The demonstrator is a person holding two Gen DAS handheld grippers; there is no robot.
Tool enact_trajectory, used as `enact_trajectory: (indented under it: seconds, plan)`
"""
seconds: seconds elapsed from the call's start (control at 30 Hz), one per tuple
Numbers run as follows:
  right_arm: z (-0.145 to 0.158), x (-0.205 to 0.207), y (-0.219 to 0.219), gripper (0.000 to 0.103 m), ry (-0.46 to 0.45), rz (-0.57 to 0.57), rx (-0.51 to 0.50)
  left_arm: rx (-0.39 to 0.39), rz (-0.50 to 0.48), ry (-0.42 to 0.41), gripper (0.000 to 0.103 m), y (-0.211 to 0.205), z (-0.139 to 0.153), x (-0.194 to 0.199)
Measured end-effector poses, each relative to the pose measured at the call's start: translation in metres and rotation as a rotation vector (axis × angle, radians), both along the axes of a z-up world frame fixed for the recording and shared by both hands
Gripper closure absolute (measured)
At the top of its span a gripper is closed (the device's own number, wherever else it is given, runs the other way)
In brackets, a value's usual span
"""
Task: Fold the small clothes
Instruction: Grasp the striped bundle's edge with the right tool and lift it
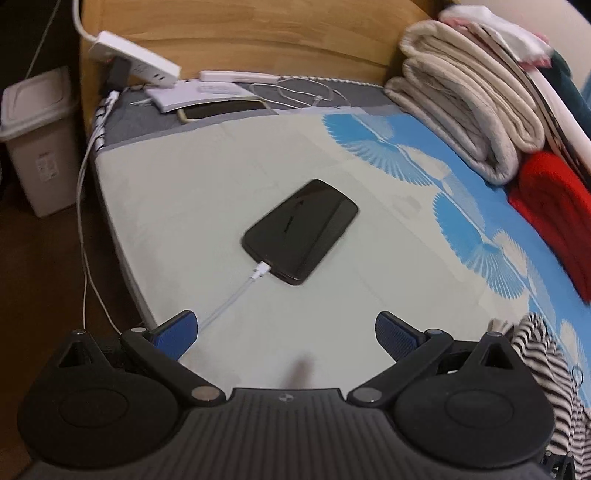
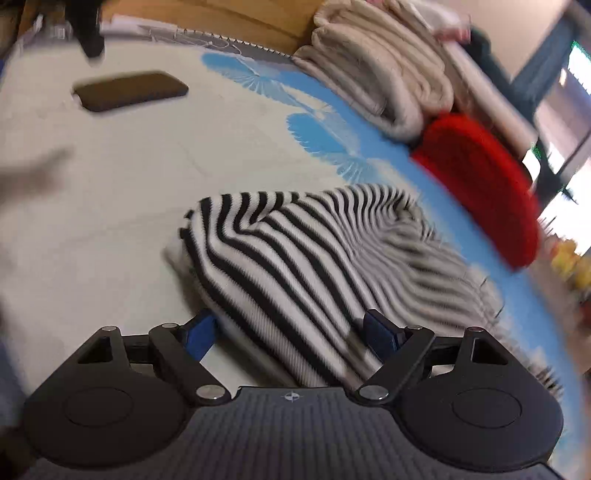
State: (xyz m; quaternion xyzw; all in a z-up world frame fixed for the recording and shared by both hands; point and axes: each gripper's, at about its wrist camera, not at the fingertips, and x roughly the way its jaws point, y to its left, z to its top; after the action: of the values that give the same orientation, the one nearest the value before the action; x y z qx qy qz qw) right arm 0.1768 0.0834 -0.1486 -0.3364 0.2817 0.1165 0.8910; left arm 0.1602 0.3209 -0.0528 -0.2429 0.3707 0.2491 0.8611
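Note:
A black-and-white striped garment (image 2: 295,258) lies crumpled on the pale sheet with a blue feather print (image 2: 110,184). My right gripper (image 2: 290,336) stands open, its blue pads (image 2: 199,338) on either side of the garment's near edge; the cloth lies between them without being pinched. My left gripper (image 1: 286,332) hangs open over bare sheet (image 1: 221,166) with nothing between its fingers. An edge of the striped garment (image 1: 546,369) shows at the lower right of the left wrist view, right of that gripper.
A black phone (image 1: 301,230) on a white charging cable (image 1: 236,295) lies mid-bed ahead of the left gripper. Folded beige blankets (image 1: 461,110) and a red cloth (image 1: 554,214) line the right side. A power strip (image 1: 136,59) leans on the wooden headboard (image 1: 258,33). A white bin (image 1: 37,140) stands left.

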Motion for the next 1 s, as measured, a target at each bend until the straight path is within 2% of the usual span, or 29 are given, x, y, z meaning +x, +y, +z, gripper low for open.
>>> enact_trajectory:
  seconds: [0.03, 0.07, 0.1, 0.13, 0.27, 0.33, 0.4, 0.47, 0.53, 0.6, 0.67, 0.7, 0.77, 0.83, 0.9, 0.93, 0.97, 1.0]
  plan:
    - [0.0, 0.004, 0.001, 0.02, -0.003, -0.014, 0.003, -0.004, 0.005, 0.0, 0.0, 0.002, 0.0, 0.0]
    - [0.002, 0.01, 0.0, 0.024, 0.018, -0.038, 0.048, -0.008, 0.005, 0.0, 0.0, 0.003, 0.0, -0.001]
    - [0.003, 0.016, -0.003, 0.058, 0.069, -0.053, 0.105, -0.012, 0.004, 0.001, 0.0, 0.003, 0.0, 0.0]
    - [0.003, 0.02, -0.006, 0.079, 0.098, -0.074, 0.133, -0.016, 0.003, 0.003, 0.0, 0.004, -0.001, 0.0]
    - [0.005, 0.025, -0.008, 0.082, 0.133, -0.067, 0.139, -0.015, 0.005, 0.012, 0.0, 0.0, -0.002, 0.004]
    - [0.02, 0.038, -0.017, 0.085, 0.194, -0.099, 0.229, -0.007, -0.003, 0.018, 0.0, -0.006, -0.002, 0.007]
    - [0.043, 0.056, -0.037, 0.086, 0.24, -0.144, 0.388, 0.006, -0.017, 0.031, 0.0, -0.015, -0.003, 0.011]
    - [0.071, 0.065, -0.063, 0.087, 0.224, -0.181, 0.548, 0.019, -0.031, 0.047, 0.0, -0.025, -0.004, 0.017]
    - [0.106, 0.073, -0.11, 0.087, 0.195, -0.233, 0.759, 0.035, -0.039, 0.058, 0.0, -0.036, -0.005, 0.022]
    - [0.135, 0.075, -0.179, 0.087, 0.149, -0.314, 1.015, 0.045, -0.05, 0.063, 0.0, -0.048, -0.005, 0.027]
    - [0.144, 0.062, -0.257, 0.087, 0.073, -0.422, 1.241, 0.058, -0.072, 0.068, 0.0, -0.065, -0.005, 0.033]
    - [0.139, 0.052, -0.291, 0.087, 0.041, -0.482, 1.327, 0.068, -0.091, 0.071, 0.0, -0.075, -0.006, 0.036]
    - [0.108, 0.025, -0.362, 0.087, 0.013, -0.647, 1.509, 0.093, -0.134, 0.081, 0.0, -0.095, -0.007, 0.043]
    - [0.057, -0.002, -0.414, 0.087, 0.077, -0.814, 1.675, 0.122, -0.174, 0.092, 0.0, -0.115, -0.009, 0.048]
    - [0.007, -0.03, -0.445, 0.087, 0.106, -0.976, 1.789, 0.154, -0.204, 0.103, 0.0, -0.135, -0.013, 0.052]
    - [-0.012, -0.039, -0.453, 0.087, 0.121, -1.043, 1.803, 0.168, -0.215, 0.11, 0.0, -0.143, -0.014, 0.054]
    - [-0.029, -0.044, -0.458, 0.087, 0.142, -1.08, 1.818, 0.181, -0.225, 0.117, 0.0, -0.151, -0.016, 0.056]
    - [-0.039, -0.049, -0.461, 0.087, 0.14, -1.061, 1.865, 0.193, -0.234, 0.124, 0.0, -0.159, -0.019, 0.057]
